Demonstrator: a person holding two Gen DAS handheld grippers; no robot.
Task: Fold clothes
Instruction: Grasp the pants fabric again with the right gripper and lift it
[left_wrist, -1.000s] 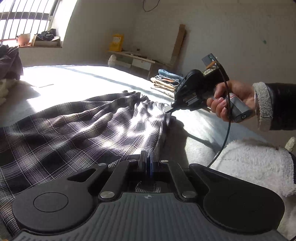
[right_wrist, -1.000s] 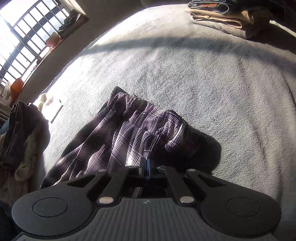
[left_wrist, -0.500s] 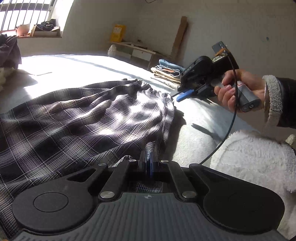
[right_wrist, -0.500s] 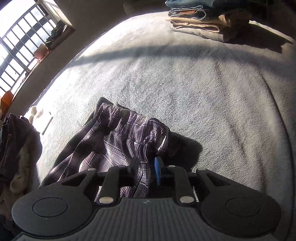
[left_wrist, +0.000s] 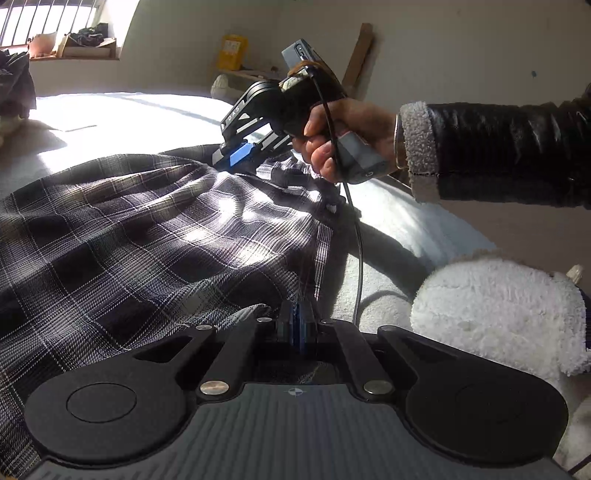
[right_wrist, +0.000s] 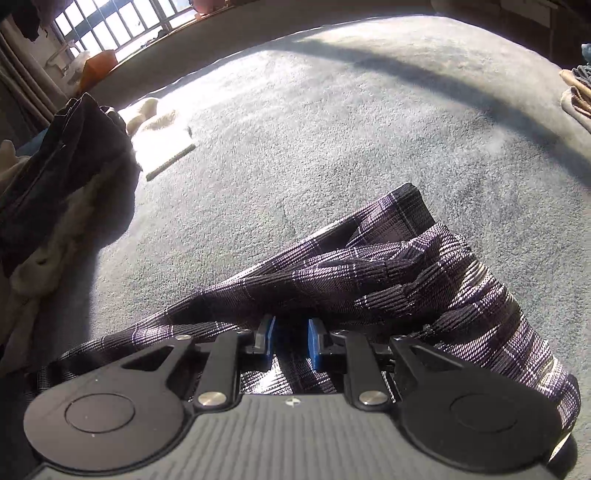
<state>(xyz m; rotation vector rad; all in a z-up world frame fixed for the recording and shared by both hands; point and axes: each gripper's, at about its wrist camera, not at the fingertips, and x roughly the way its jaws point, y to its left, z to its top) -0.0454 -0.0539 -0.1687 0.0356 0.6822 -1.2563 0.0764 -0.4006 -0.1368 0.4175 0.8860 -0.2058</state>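
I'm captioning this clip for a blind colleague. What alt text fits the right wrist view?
The right gripper, its blue pads apart, hovers over a dark plaid garment bunched on a grey carpeted surface. A heap of dark clothes sits at the left below a sunlit barred window.

Garment (left_wrist: 155, 236): lies spread on the bed (right_wrist: 332, 122).
Left gripper (left_wrist: 295, 325): at the near edge of the garment.
Right gripper (right_wrist: 290, 338): over its far edge.
Clothes pile (right_wrist: 48, 192): on the bed, left of the garment.
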